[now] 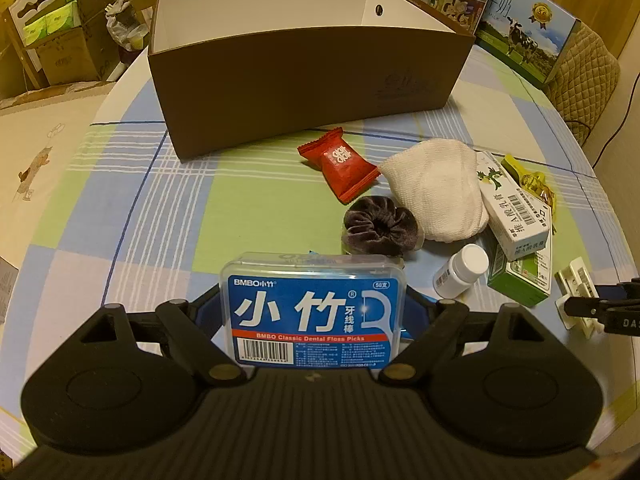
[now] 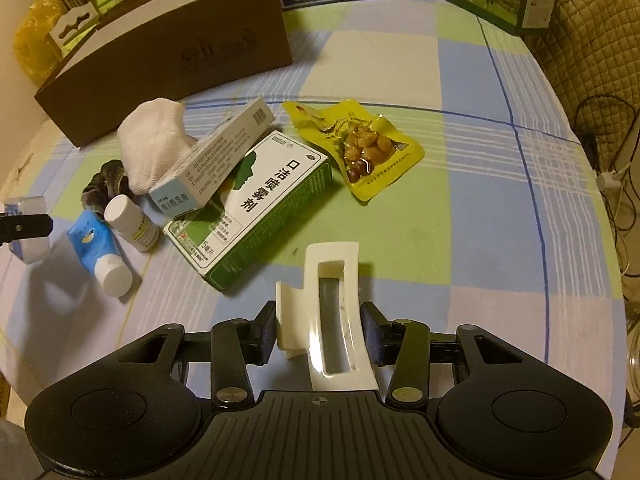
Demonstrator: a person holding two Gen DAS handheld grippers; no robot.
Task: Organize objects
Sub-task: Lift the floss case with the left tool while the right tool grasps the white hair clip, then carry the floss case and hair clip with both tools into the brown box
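A round table (image 1: 120,216) wears a checked cloth of blue, green and white squares. At its far edge stand 2 milk cartons printed with cows (image 1: 524,28) on a meadow, beside a quilted beige chair back (image 1: 584,76). Off to the left, open cardboard boxes hold green tissue packs (image 1: 52,20). Dark cables (image 2: 612,168) trail down past the table's right side.
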